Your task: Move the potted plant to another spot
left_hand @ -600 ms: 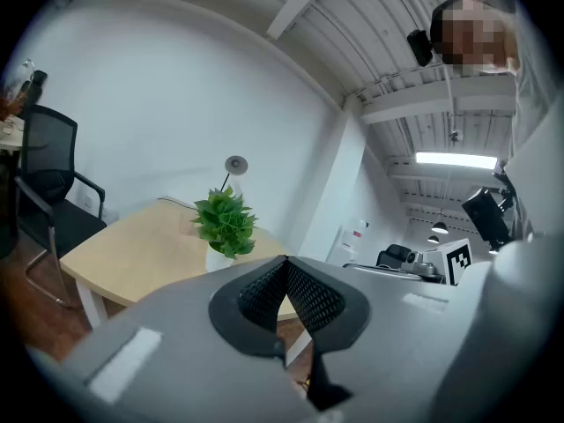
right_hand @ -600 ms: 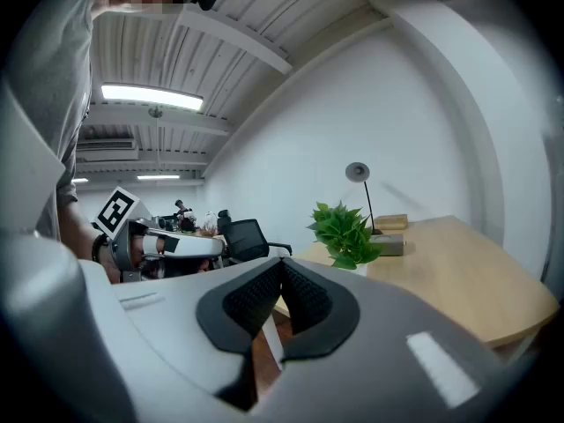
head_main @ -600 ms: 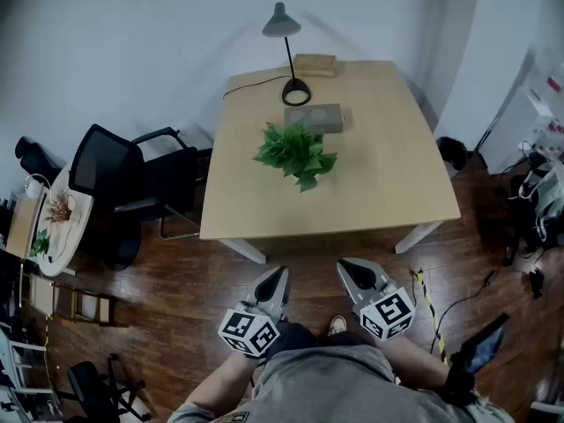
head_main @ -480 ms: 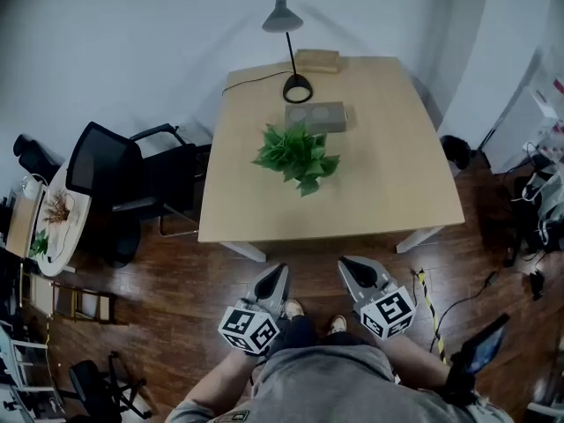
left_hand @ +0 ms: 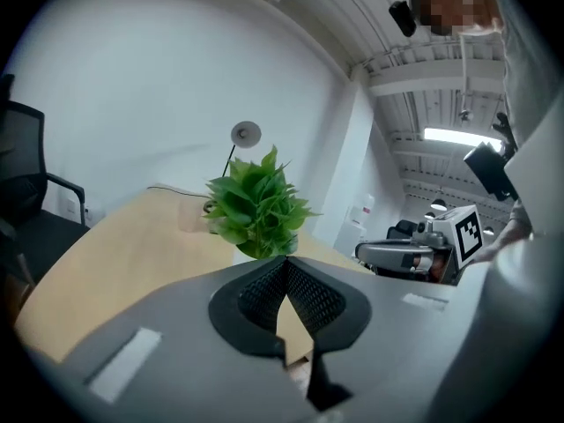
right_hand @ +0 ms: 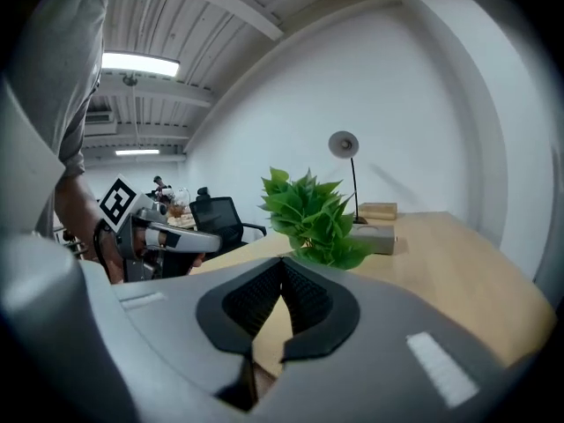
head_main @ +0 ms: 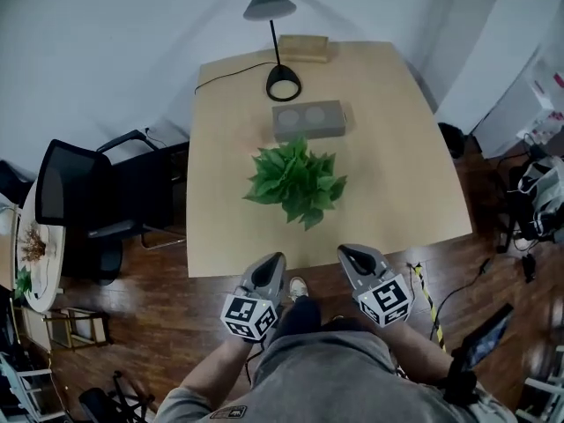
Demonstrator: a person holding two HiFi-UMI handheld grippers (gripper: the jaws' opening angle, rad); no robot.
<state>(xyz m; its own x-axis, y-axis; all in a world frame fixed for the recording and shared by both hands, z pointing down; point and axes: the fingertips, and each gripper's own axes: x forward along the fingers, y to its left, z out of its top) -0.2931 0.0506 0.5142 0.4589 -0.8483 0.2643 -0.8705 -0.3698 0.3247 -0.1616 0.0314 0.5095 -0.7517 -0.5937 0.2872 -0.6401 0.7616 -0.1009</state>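
Note:
A leafy green potted plant (head_main: 295,181) stands near the middle of the light wooden table (head_main: 229,236), its pot hidden under the leaves. In the left gripper view the plant (left_hand: 256,207) is straight ahead beyond the jaws; in the right gripper view the plant (right_hand: 313,214) is also just ahead. My left gripper (head_main: 278,258) is shut and empty, its tips over the table's near edge. My right gripper (head_main: 345,251) is shut and empty too, at the near edge, a short way in front of the plant.
Behind the plant lies a grey rectangular box (head_main: 307,120), then a black desk lamp (head_main: 275,38) with its cord and a small wooden block (head_main: 304,48) at the far edge. A black office chair (head_main: 97,201) stands left of the table. Cables and gear lie on the floor at right (head_main: 533,203).
The view has closed in on the table: both grippers, earlier over the floor short of the table, now reach its near edge. The plant has not moved.

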